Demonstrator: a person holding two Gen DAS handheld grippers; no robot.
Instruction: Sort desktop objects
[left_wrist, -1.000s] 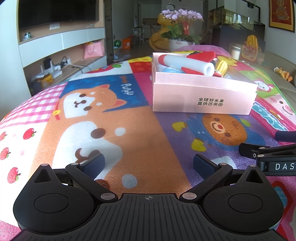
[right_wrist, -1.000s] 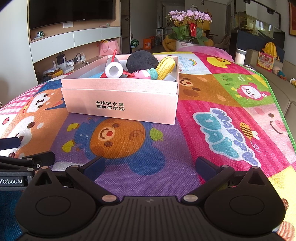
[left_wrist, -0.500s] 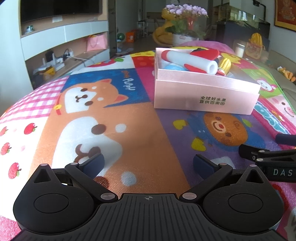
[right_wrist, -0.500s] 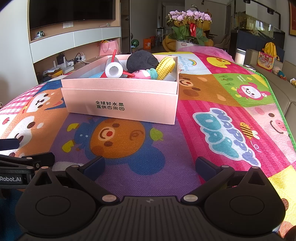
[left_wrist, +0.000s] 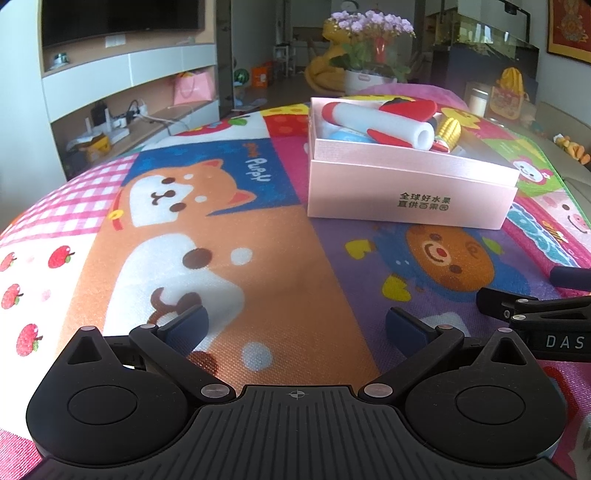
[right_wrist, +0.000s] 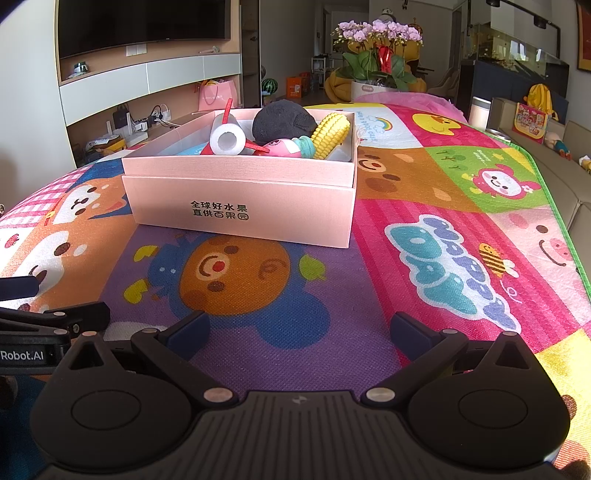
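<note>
A pink cardboard box (right_wrist: 240, 206) (left_wrist: 410, 199) with black lettering stands on a colourful cartoon play mat (right_wrist: 443, 266). Inside it lie a white foam roll (right_wrist: 227, 140) (left_wrist: 384, 123), a black plush lump (right_wrist: 282, 118), a yellow toy corn cob (right_wrist: 330, 130) (left_wrist: 448, 129), a pink toy (right_wrist: 282, 147) and red pieces. My left gripper (left_wrist: 295, 326) hovers low over the mat, open and empty, well short of the box. My right gripper (right_wrist: 299, 328) is likewise open and empty, in front of the box. Each gripper shows at the edge of the other's view.
A potted orchid (right_wrist: 380, 48) stands beyond the mat's far end. A wall unit with a TV (right_wrist: 144, 22) is at the left, and a sofa with toys (right_wrist: 554, 140) at the right. The mat's green edge (right_wrist: 565, 229) runs along the right.
The left gripper has tilted slightly, so the box sits a little lower in its view. The right gripper has barely moved. Both stay open.
</note>
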